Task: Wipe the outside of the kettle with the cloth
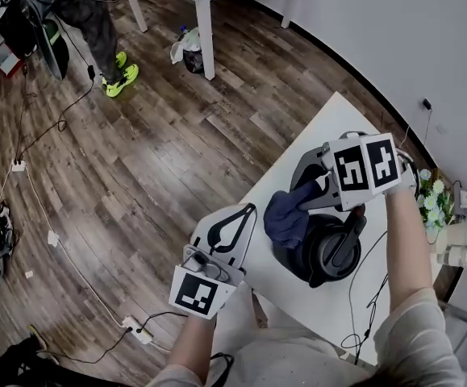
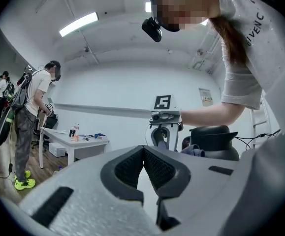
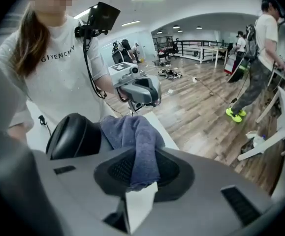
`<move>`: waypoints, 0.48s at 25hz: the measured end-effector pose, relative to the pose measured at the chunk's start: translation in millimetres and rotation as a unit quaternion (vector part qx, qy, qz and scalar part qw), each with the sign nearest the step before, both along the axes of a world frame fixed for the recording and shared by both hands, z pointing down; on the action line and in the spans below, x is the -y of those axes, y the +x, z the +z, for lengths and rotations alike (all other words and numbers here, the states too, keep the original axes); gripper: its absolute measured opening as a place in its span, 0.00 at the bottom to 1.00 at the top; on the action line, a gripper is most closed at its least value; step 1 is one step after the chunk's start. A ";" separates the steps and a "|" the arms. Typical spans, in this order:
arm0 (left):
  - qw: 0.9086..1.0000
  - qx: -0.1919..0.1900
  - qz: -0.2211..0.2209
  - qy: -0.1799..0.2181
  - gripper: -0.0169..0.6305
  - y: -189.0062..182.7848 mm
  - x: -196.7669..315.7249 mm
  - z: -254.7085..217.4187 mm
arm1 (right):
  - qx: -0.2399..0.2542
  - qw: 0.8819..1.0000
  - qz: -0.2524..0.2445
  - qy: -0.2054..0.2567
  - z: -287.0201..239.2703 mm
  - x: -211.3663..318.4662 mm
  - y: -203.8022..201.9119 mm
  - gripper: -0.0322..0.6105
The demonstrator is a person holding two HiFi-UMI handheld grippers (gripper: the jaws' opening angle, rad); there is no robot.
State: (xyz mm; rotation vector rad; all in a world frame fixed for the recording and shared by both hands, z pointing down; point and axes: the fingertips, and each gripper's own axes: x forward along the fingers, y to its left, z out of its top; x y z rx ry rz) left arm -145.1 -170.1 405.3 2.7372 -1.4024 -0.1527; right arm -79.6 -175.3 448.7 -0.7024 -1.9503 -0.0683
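Nearest, the left claw (image 1: 245,214) is hovering at the worktop's (image 1: 330,123) edge, pressed together and empty. Just beyond, the black kettle (image 1: 330,248) is sitting on the worktop, a cable (image 1: 360,297) trailing beside it. The right claw (image 3: 137,170) is pinching the blue cloth (image 1: 285,216), which is draping against the kettle's side.

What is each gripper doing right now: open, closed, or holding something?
Left gripper: closed, nothing between its jaws.
Right gripper: closed on the blue cloth, beside the kettle.
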 end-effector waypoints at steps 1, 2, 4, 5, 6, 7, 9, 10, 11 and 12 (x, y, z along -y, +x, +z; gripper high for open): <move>1.000 0.006 0.003 -0.003 0.04 3.1 -1.0 6.2 | -0.015 1.000 -0.005 -0.014 7.9 -1.1 -0.3 0.15; 1.000 0.014 0.007 -0.007 0.04 6.5 -2.2 12.2 | -0.029 0.999 -0.009 -0.024 16.2 -2.0 -0.4 0.15; 1.000 0.024 0.014 -0.013 0.04 11.6 -4.6 20.9 | -0.056 0.998 -0.019 -0.028 36.0 -1.2 1.4 0.15; 1.000 0.021 0.015 -0.016 0.04 12.9 -5.5 23.9 | -0.069 0.997 -0.024 -0.025 46.4 -0.4 3.2 0.15; 1.000 0.013 0.013 -0.022 0.04 13.0 -6.1 26.8 | -0.079 0.996 -0.028 -0.020 56.1 0.2 5.0 0.15; 0.999 -0.001 0.009 -0.031 0.04 11.8 -6.9 29.4 | -0.086 0.996 -0.031 -0.013 64.1 0.9 5.7 0.15; 0.998 -0.031 -0.001 -0.047 0.04 5.3 -8.8 32.3 | -0.071 0.996 -0.034 0.029 71.2 7.0 -0.1 0.15; 0.998 -0.039 -0.005 -0.051 0.04 1.1 -10.1 32.0 | -0.047 0.997 -0.029 0.063 68.3 13.3 -5.9 0.15; 0.998 -0.040 -0.010 -0.052 0.04 -2.8 -11.3 30.8 | -0.016 0.995 -0.018 0.098 60.5 20.6 -11.0 0.15; 0.998 -0.037 -0.014 -0.051 0.04 -6.2 -12.1 28.8 | 0.017 0.991 0.000 0.130 47.3 27.6 -14.3 0.15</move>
